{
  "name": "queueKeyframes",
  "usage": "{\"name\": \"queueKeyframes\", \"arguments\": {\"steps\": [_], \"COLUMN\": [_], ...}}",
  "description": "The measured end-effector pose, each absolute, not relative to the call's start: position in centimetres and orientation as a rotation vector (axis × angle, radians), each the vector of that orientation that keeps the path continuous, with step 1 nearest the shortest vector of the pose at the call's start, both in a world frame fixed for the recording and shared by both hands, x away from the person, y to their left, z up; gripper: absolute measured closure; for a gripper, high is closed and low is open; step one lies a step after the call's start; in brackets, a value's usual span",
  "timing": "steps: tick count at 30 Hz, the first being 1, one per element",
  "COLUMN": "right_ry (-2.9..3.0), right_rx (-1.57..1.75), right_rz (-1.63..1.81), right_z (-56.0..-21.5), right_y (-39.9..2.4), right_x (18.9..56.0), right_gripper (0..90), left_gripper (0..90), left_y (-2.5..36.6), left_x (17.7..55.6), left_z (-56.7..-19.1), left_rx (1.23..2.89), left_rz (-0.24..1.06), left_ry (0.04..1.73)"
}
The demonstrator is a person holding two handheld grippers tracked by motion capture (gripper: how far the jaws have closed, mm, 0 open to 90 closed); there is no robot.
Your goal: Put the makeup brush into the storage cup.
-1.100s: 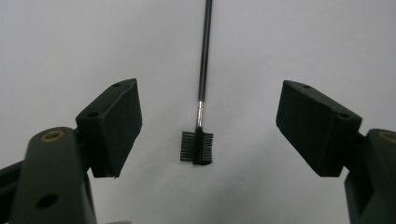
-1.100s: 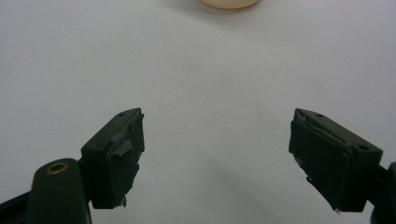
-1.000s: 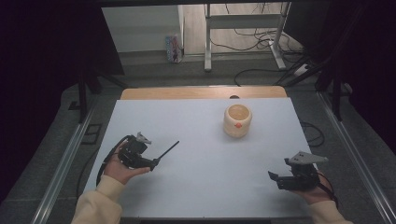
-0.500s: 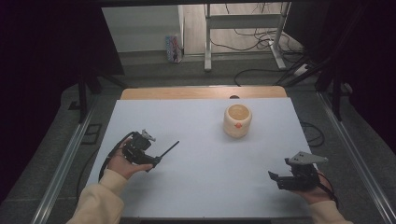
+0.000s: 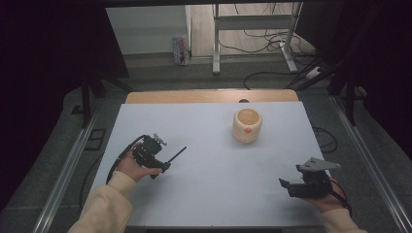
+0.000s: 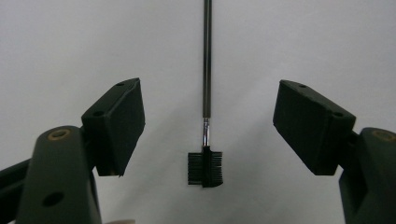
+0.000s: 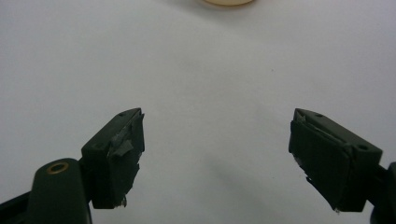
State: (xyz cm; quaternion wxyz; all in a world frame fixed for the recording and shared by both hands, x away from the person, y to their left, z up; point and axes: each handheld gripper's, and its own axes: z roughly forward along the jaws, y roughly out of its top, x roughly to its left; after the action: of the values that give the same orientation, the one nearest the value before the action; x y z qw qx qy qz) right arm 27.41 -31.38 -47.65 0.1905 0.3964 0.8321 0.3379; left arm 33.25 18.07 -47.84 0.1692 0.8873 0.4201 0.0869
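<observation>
While lying flat on the white table point(image 5: 209, 194), small black brush point(image 6: 205, 167): double-sided bristle head nearest the left gripper point(image 5: 163, 162), thin dark handle running straight away from it. Seen in the left gripper view centred in the gap between the two jaws, head level with the pads, clear table on either side, touching neither. Seen in the high view as a slim dark stick point(image 5: 176, 154) projecting from the gripper's front toward the table's middle. Left gripper: jaws spread wide, nothing clamped, pads well off the brush; held in the person's left hand point(image 5: 132, 167), cream sleeve point(image 5: 104, 211) entering from the bottom edge, black cable looping off its outer side. Wooden cup point(image 5: 247, 125): pale, round, upright, small red mark on its near wall, standing toward the far right of the table, well apart from the brush. Right gripper point(image 5: 287, 186): at the near right corner of the table, grey three-cornered plate on top, jaws wide apart with bare white surface between them, gripping nothing. Cup's lower rim point(image 7: 229, 2) at the top edge of the right gripper view. Wooden strip point(image 5: 209, 96) along the table's far edge; cables on the floor beyond.
</observation>
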Motion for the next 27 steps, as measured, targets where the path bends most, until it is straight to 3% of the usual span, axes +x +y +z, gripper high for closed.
{"name": "queueKeyframes", "arguments": {"steps": [18,27], "right_ry": [2.337,2.339], "right_rx": [1.112,1.113], "right_rz": [0.951,0.947], "right_z": [-47.7,-47.7], "right_y": [-31.4,-31.4], "right_x": [27.4,27.4], "right_gripper": [18.4,18.4], "left_gripper": [33.1,46.5], "left_y": [17.6,17.4], "left_x": [34.6,34.8], "left_z": [-49.4,-49.8], "left_rx": [2.623,2.655], "left_rz": [0.176,0.163], "left_ry": [1.198,1.185]}}
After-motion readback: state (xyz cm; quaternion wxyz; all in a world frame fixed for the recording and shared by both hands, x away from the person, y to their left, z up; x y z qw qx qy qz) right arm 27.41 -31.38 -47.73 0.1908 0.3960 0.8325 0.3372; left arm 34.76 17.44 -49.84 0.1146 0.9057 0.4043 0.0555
